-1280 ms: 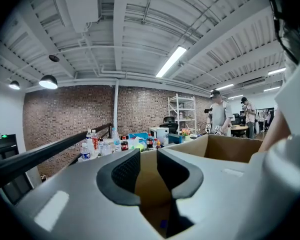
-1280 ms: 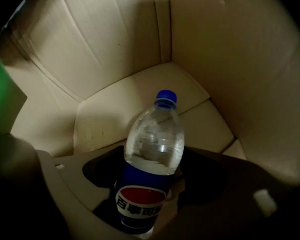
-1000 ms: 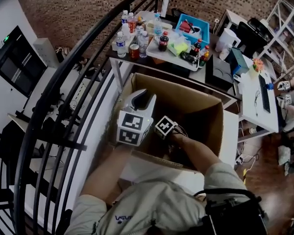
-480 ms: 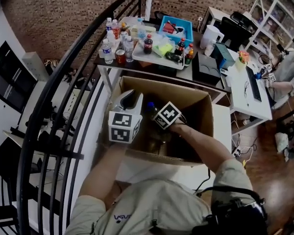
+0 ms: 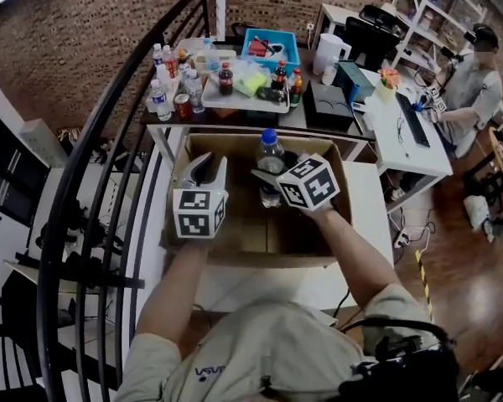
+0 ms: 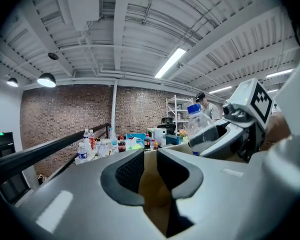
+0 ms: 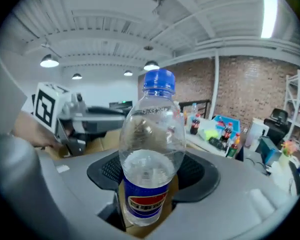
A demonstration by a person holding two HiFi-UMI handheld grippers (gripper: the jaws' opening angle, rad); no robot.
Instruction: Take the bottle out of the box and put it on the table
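A clear bottle point(image 5: 270, 162) with a blue cap and a blue label stands upright in my right gripper point(image 5: 274, 182), held above the open cardboard box point(image 5: 251, 260). In the right gripper view the pads press on the bottle point(image 7: 151, 154) at its label; the jaws have just been closing on it. My left gripper point(image 5: 203, 170) hovers over the box's left side, beside the bottle and apart from it. Its jaws stand close together with nothing between them, only cardboard showing behind. From the left gripper view the bottle point(image 6: 196, 119) shows at the right.
The box stands on a white table point(image 5: 365, 216). Behind it a darker table point(image 5: 163, 117) carries several bottles, a can, a tray and a blue bin point(image 5: 272, 47). A black curved railing point(image 5: 109, 141) runs along the left. A person point(image 5: 469, 82) sits at a desk at the far right.
My right gripper has risen out of the box with the bottle, which now stands clear above the rim. The left gripper has kept its place. The head view has tilted up.
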